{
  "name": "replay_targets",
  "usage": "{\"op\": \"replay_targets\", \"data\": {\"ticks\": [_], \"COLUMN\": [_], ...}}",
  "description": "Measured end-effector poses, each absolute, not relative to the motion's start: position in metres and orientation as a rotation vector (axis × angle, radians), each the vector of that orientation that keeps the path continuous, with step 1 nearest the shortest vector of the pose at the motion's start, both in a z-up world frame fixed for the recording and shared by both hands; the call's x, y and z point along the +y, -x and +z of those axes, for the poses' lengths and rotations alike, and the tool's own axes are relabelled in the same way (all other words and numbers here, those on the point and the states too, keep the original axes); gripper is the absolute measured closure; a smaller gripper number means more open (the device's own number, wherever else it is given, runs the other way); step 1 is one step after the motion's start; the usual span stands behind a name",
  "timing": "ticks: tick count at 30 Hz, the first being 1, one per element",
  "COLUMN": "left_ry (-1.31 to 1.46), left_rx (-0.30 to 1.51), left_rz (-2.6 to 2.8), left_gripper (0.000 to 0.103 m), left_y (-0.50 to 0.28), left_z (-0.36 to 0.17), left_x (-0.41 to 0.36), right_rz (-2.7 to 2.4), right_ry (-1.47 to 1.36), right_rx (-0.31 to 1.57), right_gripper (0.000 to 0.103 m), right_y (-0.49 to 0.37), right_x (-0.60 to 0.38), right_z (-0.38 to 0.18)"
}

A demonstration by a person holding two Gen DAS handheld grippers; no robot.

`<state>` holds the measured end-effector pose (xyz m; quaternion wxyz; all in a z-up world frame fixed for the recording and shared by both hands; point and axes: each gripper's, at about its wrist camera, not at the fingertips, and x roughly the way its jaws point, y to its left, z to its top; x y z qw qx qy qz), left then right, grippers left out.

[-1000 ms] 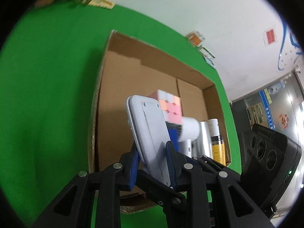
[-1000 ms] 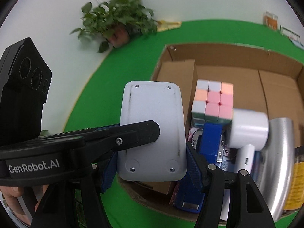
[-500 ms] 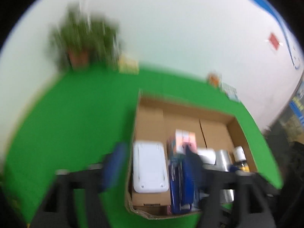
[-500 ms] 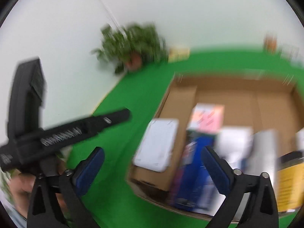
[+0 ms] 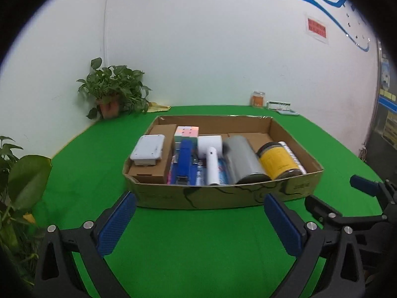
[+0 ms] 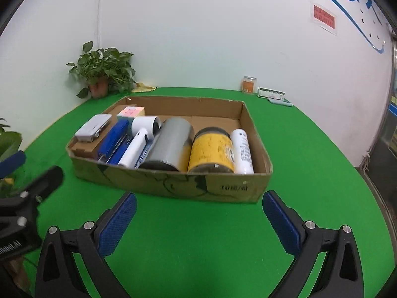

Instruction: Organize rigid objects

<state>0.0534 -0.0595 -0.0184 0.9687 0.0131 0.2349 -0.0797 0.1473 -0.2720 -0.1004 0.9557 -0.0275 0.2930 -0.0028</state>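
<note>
nearest, left gripper [image 5: 199, 219] and right gripper [image 6: 198, 219] both hang spread wide and empty over the green table [image 5: 198, 248], short of the cardboard box [image 5: 218, 195]. their jaws have just been opening, with nothing between them now. beyond, the box holds the white device [image 5: 148, 149] on a small carton [image 5: 155, 167], the stapler [image 5: 184, 160], cube [image 5: 186, 134], silver cylinder [image 5: 244, 160] and yellow jar [image 5: 279, 160], laid side by side. no loose item shows outside; the sorting looks complete. a second ago both grippers pinched the white device above the box; now it rests inside and they stand back.
</note>
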Motion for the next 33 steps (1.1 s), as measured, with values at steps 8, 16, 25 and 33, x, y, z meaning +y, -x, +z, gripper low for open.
{"op": "replay_targets", "data": {"ticks": [8,16,25,33], "left_ry": [0.023,0.001,0.005,0.009], "left_rx": [0.467,0.493,0.515,0.537], "left_rz": [-0.149,-0.146,-0.154,-0.141], "left_gripper": [0.001,0.001,0.001,0.001], "left_y": [-0.035,-0.035,-0.043,-0.050], "left_z": [-0.007,-0.012,-0.017,-0.023], "left_x": [-0.054,-0.053,-0.052,-0.048], "right_rz": [0.027,0.002,0.010,0.015], "right_ry": [0.057,0.086,0.084,0.085], "right_rx": [0.551,0.543,0.560,0.575], "right_gripper": [0.001,0.001,0.001,0.001], "right_y": [-0.105,-0.098,-0.104,-0.110], "right_x": [-0.280,-0.276,-0.275,-0.274], "right_z": [-0.096,-0.090,-0.091,-0.096]}}
